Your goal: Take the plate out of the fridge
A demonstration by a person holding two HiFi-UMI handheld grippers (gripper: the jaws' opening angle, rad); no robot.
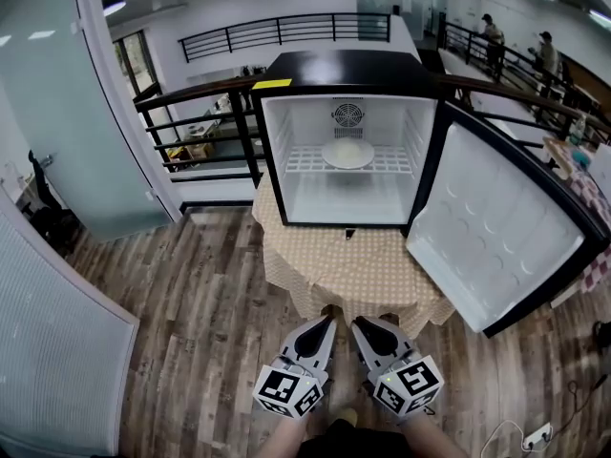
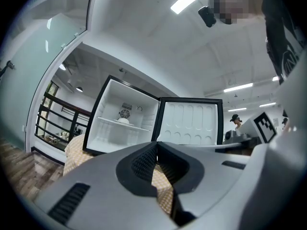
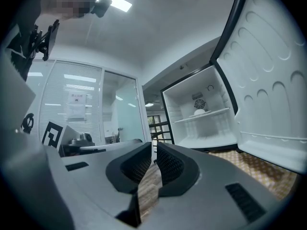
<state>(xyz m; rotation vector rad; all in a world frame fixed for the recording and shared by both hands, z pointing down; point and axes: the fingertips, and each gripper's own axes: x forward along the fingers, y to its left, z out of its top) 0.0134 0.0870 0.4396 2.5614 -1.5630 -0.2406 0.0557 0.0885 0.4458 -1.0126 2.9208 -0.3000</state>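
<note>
Above the wooden floor the fridge stands open with the plate on its shelf. The left gripper and right gripper, closed and empty, are well before it. I think they must next reach in and open.

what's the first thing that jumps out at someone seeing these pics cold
A small black fridge stands on a cloth-covered table at the centre of the head view, its door wide open to the right. Inside, a lone white plate sits on the wire shelf. Low in front, the left gripper and right gripper point toward it side by side, fingers closed on nothing.
</note>
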